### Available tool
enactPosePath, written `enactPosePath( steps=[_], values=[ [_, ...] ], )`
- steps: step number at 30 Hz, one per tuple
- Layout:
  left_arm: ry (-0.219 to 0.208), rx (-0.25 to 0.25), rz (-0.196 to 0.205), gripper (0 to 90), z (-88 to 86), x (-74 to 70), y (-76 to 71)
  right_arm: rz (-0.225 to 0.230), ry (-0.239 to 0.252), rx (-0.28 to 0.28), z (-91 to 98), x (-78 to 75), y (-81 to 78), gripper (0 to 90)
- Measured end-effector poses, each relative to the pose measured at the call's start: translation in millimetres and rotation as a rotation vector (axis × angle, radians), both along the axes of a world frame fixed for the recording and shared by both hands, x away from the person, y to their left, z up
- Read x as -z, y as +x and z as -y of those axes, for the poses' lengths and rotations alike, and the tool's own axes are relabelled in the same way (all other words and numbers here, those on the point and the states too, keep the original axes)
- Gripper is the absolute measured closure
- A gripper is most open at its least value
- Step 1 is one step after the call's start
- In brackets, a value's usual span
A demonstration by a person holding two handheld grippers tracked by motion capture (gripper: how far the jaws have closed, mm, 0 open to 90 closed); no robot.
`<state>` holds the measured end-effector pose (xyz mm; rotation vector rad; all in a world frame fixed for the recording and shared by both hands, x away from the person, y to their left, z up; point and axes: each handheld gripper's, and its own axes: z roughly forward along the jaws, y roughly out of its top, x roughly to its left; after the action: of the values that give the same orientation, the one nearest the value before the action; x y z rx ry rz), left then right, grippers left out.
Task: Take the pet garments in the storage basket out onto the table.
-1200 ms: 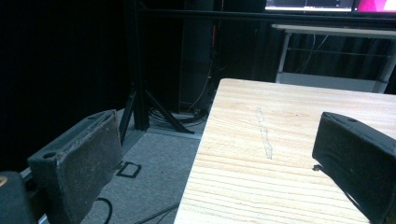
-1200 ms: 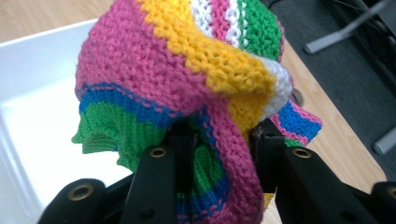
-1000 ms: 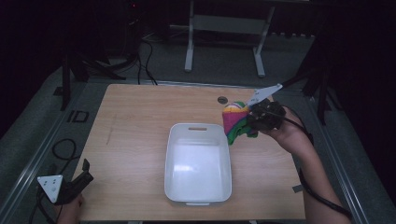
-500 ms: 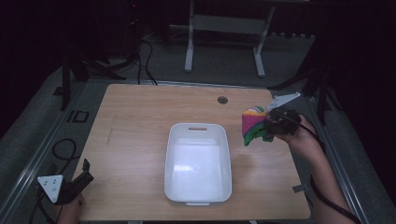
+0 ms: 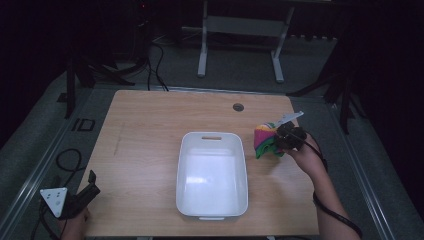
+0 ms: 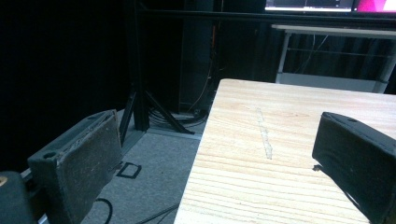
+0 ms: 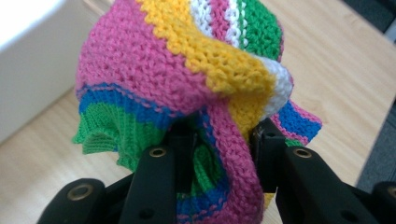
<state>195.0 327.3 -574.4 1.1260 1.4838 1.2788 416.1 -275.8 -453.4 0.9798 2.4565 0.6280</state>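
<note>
My right gripper (image 5: 281, 138) is shut on a knitted cloth (image 5: 264, 141) striped pink, yellow, green, blue and white. It holds the cloth just right of the white tub (image 5: 212, 175), low over the wooden table (image 5: 150, 140). In the right gripper view the cloth (image 7: 187, 79) bunches over the two black jaws, pinched between them, with the tub's wall (image 7: 28, 70) at the left. My left gripper (image 5: 82, 196) hangs off the table's front left corner, jaws wide apart. The left gripper view looks past both pads (image 6: 79, 158) along the table's left edge (image 6: 205, 140).
The tub stands empty in the middle of the table. A round cable hole (image 5: 238, 107) sits near the far edge. Cables (image 5: 65, 160) lie on the grey floor to the left, and a metal stand (image 5: 240, 30) rises behind the table.
My right gripper carried the cloth first right, then down and slightly back toward the tub, ending lower near the tub's right wall. The left gripper has stayed put.
</note>
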Motion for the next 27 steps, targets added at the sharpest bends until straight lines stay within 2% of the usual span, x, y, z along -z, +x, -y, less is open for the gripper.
enactPosePath(
  steps=[5, 17, 20, 22, 24, 25, 26, 27],
  values=[
    [0.000, 0.001, 0.000, 1.9, 0.0, 0.0, 0.0, -0.020, -0.004, 0.012, -6.2, 28.5, 6.6, 67.6],
    [0.001, 0.001, 0.004, 1.9, 0.4, 0.2, -0.3, -0.066, 0.001, 0.050, -16.3, 75.1, 13.3, 67.2],
    [0.004, 0.003, 0.002, 1.8, 0.2, 0.1, -0.4, -0.056, 0.029, 0.064, -14.7, 78.5, 11.5, 67.0],
    [0.004, 0.003, 0.003, 1.8, 0.4, 0.1, -0.2, -0.073, 0.054, 0.074, -12.7, 79.6, 11.7, 65.7],
    [0.005, 0.003, 0.002, 1.8, 0.5, 0.1, -0.2, -0.075, 0.055, 0.078, -12.9, 79.5, 11.7, 63.5],
    [0.003, 0.001, 0.003, 1.8, 0.5, 0.2, -0.3, -0.073, 0.046, 0.075, -14.1, 79.6, 11.4, 59.9],
    [0.002, 0.000, 0.004, 1.9, 0.5, 0.2, -0.3, -0.075, 0.026, 0.071, -16.8, 78.2, 10.4, 50.5],
    [0.000, 0.001, 0.005, 1.9, 0.4, 0.2, -0.4, -0.079, 0.020, 0.068, -17.2, 76.9, 10.0, 46.7]
  ],
)
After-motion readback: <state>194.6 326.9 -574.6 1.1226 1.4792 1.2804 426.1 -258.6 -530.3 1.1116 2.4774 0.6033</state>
